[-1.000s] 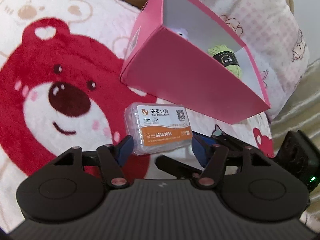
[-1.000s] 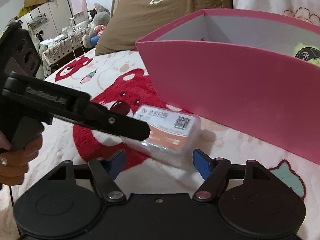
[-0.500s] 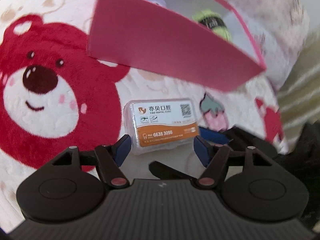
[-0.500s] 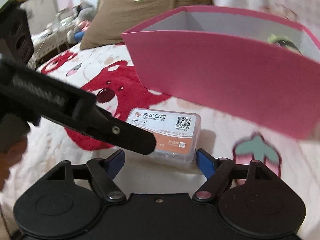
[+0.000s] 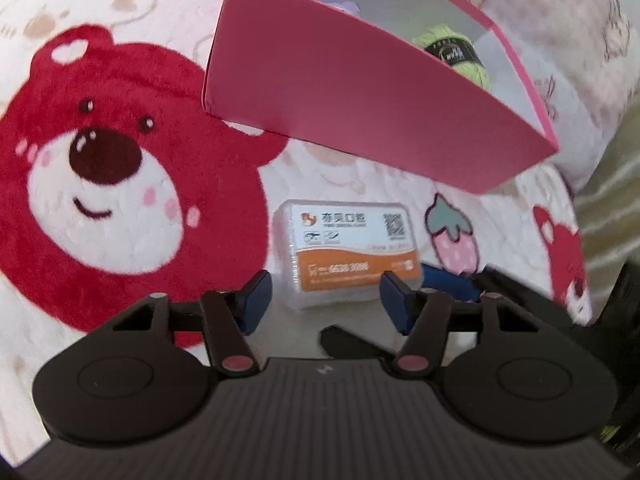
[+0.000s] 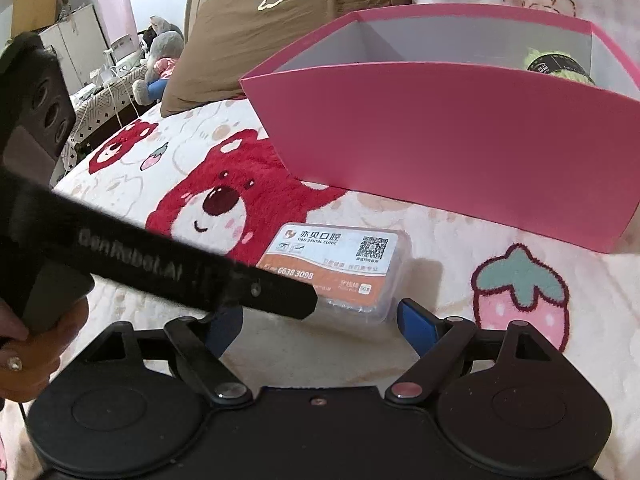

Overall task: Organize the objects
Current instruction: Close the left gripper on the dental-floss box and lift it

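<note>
One small clear box (image 5: 352,252) with an orange and white label lies flat on the bear blanket (image 5: 108,184), just in front of the big pink box (image 5: 360,92), likely because it is the next thing to go inside with the green yarn (image 5: 460,56). Both grippers point at it from close by: the left gripper (image 5: 324,296) and the right gripper (image 6: 320,320) each have their blue fingers spread wide, one on each side of the small box, gripping nothing yet. The pink box has no lid on, so things can drop in from above.
</note>
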The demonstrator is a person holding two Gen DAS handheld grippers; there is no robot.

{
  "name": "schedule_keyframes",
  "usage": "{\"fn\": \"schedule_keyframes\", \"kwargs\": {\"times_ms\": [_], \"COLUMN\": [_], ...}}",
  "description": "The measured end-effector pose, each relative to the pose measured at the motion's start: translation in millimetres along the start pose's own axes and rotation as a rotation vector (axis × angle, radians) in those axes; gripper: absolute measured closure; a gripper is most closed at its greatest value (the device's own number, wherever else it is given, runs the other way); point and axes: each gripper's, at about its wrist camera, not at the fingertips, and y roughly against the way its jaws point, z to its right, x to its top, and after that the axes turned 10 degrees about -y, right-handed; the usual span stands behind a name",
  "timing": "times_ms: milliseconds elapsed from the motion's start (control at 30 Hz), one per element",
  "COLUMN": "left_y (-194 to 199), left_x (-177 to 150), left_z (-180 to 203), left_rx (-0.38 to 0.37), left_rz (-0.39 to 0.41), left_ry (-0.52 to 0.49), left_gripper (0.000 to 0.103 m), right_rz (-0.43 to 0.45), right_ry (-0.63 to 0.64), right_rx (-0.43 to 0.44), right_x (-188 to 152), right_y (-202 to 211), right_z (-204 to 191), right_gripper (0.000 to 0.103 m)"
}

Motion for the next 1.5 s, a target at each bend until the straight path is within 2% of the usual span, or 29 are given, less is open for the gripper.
{"fn": "schedule_keyframes", "kwargs": {"times_ms": [167,367,500,600,733,900,1033,1133,1367,1500], "left_y": [1,1,-11,-14,-12,-14,-12,-14,-5,16], "left_x": [4,7,7,1,-4,-6,-7,-9,-9,-8], "left_z": [-3,-24,-32,-33,-23,-14,-21,-19,-1,9], "left_rx": [-0.021,-0.034,-0.077,-0.117,-0.138,-0.107,-0.115,-0.101,-0.034,-0.020], "left_rz": [0.032,0.077,0.041,0.041,0.002,0.002,-0.005,0.011,0.033,0.038], "left_ry": [0.050,0.187,0.246,0.301,0.296,0.274,0.358,0.329,0.236,0.202], "left_gripper": [0.053,0.055,0.054,0.056,0.056,0.054,0.057,0.056,0.056,0.057], "right_rz": [0.028,0.046,0.051,0.012,-0.022,-0.075,-0.067,-0.078,-0.074,-0.084], "right_ry": [0.031,0.026,0.015,0.003,0.014,0.039,0.103,0.061,0.147,0.101], "right_rx": [-0.011,-0.019,-0.019,-0.023,-0.053,-0.061,-0.059,-0.032,-0.118,-0.105], "right_x": [-4,4,6,8,14,17,14,16,6,12], "right_y": [-2,-5,-4,-6,0,2,-2,-5,-10,2], "right_z": [0,5,6,5,4,4,7,13,-4,-7], "right_gripper": [0.012,0.013,0.013,0.012,0.010,0.009,0.007,0.006,0.006,0.006]}}
